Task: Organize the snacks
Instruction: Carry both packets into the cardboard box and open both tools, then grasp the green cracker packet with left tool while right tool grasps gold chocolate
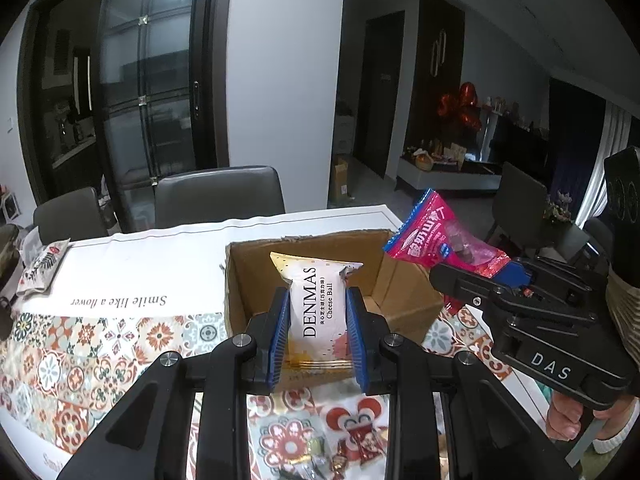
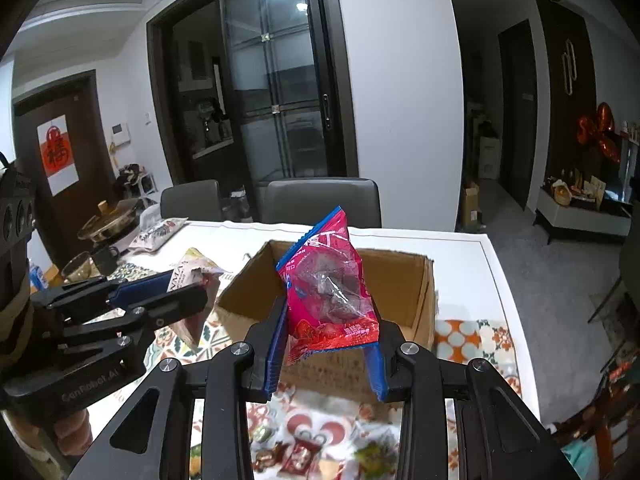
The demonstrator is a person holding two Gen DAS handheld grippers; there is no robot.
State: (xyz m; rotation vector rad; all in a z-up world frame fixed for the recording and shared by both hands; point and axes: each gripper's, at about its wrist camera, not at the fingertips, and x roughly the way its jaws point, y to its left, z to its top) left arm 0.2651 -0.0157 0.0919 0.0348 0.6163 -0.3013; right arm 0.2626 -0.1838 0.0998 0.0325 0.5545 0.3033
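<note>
My left gripper (image 1: 318, 312) is shut on a white DENMAS Cheese Ball packet (image 1: 316, 304), held upright in front of an open cardboard box (image 1: 404, 280). My right gripper (image 2: 328, 320) is shut on a pink snack bag (image 2: 328, 292), held just before the near wall of the same box (image 2: 400, 280). The right gripper with the pink bag (image 1: 440, 236) shows at the right of the left wrist view, beside the box. The left gripper with its white packet (image 2: 192, 272) shows at the left of the right wrist view.
The box stands on a patterned tablecloth (image 1: 100, 340) on a white table. Several small wrapped snacks (image 1: 340, 456) lie near the front edge. A printed pouch (image 1: 40, 268) lies at the far left. A pot and cups (image 2: 104, 232) stand left; grey chairs (image 1: 220, 196) stand behind.
</note>
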